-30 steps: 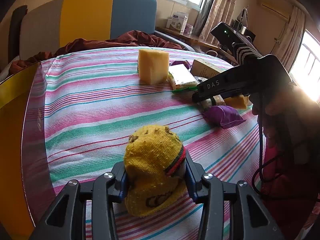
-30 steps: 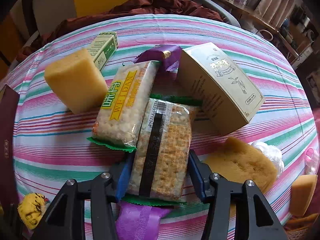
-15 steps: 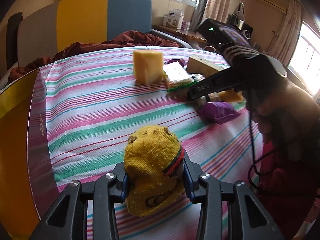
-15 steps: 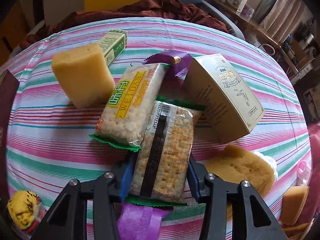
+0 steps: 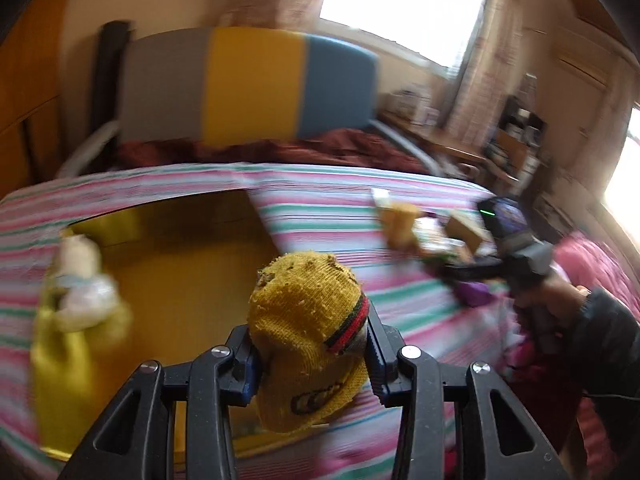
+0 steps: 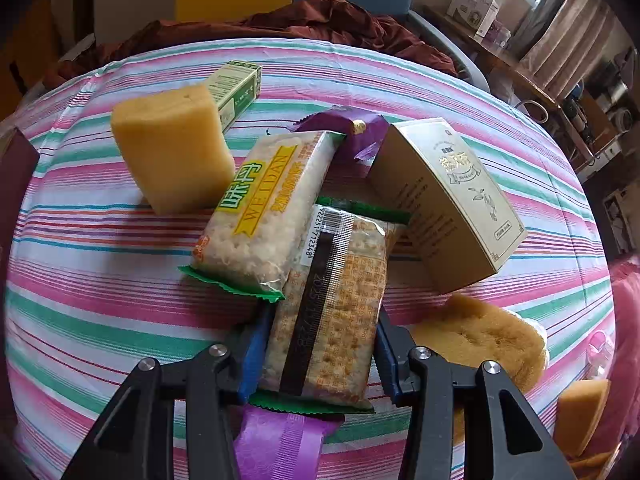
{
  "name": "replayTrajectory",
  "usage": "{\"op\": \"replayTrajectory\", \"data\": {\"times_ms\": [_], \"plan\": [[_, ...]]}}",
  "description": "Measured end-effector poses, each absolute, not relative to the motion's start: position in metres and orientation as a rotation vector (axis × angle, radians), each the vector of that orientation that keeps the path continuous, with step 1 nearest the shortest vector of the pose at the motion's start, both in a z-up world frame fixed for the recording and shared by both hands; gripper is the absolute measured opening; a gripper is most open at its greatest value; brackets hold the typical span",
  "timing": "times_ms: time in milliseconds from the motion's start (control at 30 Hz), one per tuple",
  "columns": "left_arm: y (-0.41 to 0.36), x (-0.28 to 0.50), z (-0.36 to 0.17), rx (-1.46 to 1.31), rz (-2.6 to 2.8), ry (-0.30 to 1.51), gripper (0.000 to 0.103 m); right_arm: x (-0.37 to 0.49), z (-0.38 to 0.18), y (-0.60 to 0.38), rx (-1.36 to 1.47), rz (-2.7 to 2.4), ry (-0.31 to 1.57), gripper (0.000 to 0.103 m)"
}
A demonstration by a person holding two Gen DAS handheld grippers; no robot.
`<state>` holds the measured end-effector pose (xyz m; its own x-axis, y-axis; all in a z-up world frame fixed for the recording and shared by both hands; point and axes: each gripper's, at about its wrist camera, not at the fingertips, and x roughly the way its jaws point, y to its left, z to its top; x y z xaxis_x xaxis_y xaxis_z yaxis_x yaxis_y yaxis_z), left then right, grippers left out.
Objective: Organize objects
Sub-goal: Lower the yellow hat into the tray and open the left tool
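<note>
My left gripper (image 5: 310, 350) is shut on a yellow knitted hat toy (image 5: 306, 336) and holds it above a yellow box (image 5: 172, 280) on the striped cloth. A plush doll (image 5: 82, 284) lies at the box's left side. My right gripper (image 6: 320, 354) is shut on a cracker packet (image 6: 334, 300), barcode side up, low over the table. The right gripper also shows in the left wrist view (image 5: 480, 270), far right. The left wrist view is blurred.
Beside the held packet lie a second cracker packet (image 6: 264, 208), a yellow sponge block (image 6: 172, 148), a beige tea box (image 6: 448, 200), a green carton (image 6: 234, 88), purple wrappers (image 6: 352, 130), and a brown sponge (image 6: 484, 340). A striped headboard (image 5: 248, 84) stands behind.
My left gripper has swung left and lifted with the hat toy, bringing the yellow box and doll into view. My right gripper has kept its hold on the cracker packet and barely moved.
</note>
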<state>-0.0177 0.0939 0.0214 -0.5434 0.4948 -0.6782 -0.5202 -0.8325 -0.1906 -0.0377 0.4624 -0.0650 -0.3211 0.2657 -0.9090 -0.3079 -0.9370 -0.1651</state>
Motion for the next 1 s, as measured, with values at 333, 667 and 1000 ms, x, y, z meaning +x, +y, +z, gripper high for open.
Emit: {"op": "replayTrajectory", "data": {"times_ms": [333, 667, 1000], "plan": [[-0.003, -0.099, -0.032, -1.354, 2.589, 0.19, 0.043, -0.032, -0.062, 0.457, -1.572, 2.303, 0.029, 0.048], [-0.014, -0.115, -0.035, -1.335, 2.633, 0.239, 0.058, -0.032, -0.062, 0.46, -1.574, 2.307, 0.018, 0.048], [-0.027, -0.062, -0.013, -1.238, 2.731, 0.107, 0.061, -0.031, -0.061, 0.464, -1.581, 2.312, 0.023, 0.047]]}}
